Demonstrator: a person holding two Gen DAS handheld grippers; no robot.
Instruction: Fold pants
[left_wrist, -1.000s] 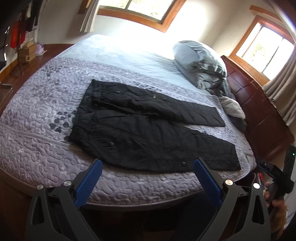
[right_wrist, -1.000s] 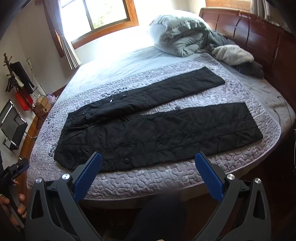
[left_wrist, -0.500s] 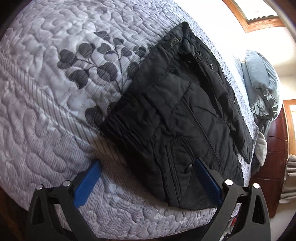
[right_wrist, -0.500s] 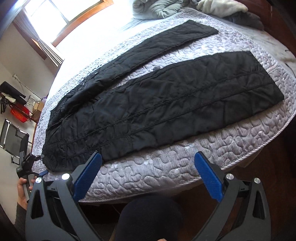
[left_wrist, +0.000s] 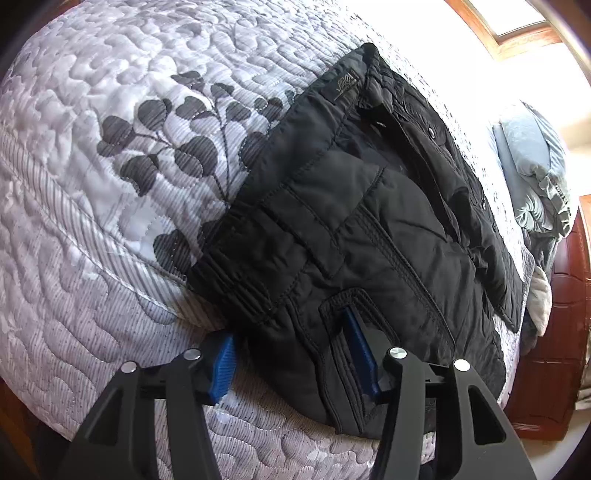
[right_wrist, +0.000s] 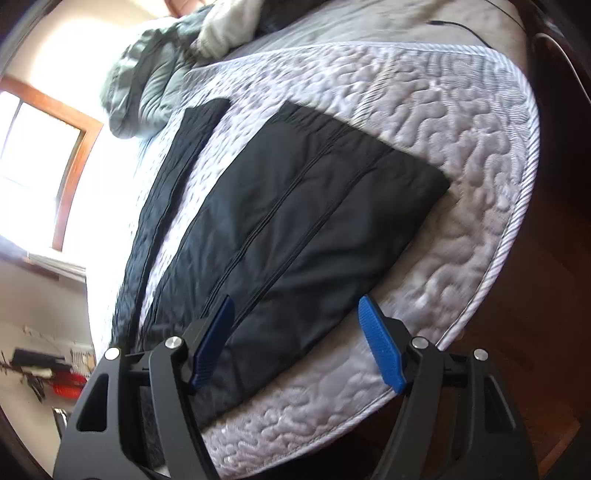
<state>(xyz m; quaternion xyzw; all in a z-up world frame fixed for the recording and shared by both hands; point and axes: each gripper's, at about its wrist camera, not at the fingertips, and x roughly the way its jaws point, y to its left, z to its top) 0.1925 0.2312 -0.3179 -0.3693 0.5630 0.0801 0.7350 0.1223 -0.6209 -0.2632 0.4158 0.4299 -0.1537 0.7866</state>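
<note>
Surface: bed covered by a pale grey quilted bedspread (left_wrist: 92, 206) with a dark leaf print near the pants' waist; its corded edge curves round the mattress in my right wrist view (right_wrist: 491, 206). Room: wood-framed window (right_wrist: 74, 155) on the far side, very bright, and a dark red-brown wooden headboard (left_wrist: 565, 332) at the pillow end. Wood floor shows beyond the bed edge in my right view.

Other items: a bunched grey-green duvet (left_wrist: 535, 173) at the head of the bed, with a whitish cloth (right_wrist: 229, 29) lying against it. A thin dark cable (right_wrist: 461, 29) runs over the sheet near that end. Red and dark clutter against the wall at the lower left of the right view is too small to identify.

Black quilted pants (left_wrist: 351, 229) lie flat on the bedspread, legs apart, waistband toward my left side, hems toward my right.

My left gripper (left_wrist: 291, 354): fingers spread, straddling the near edge of the waist. The left blue pad sits partly under the fabric edge; the right pad appears to lie on top by the pocket, though folds hide part of it. Not clamped.

My right gripper (right_wrist: 299, 332): fingers wide apart over the near leg's hem corner (right_wrist: 332, 206), left pad above the fabric, right pad above bare quilt. Nothing held.
</note>
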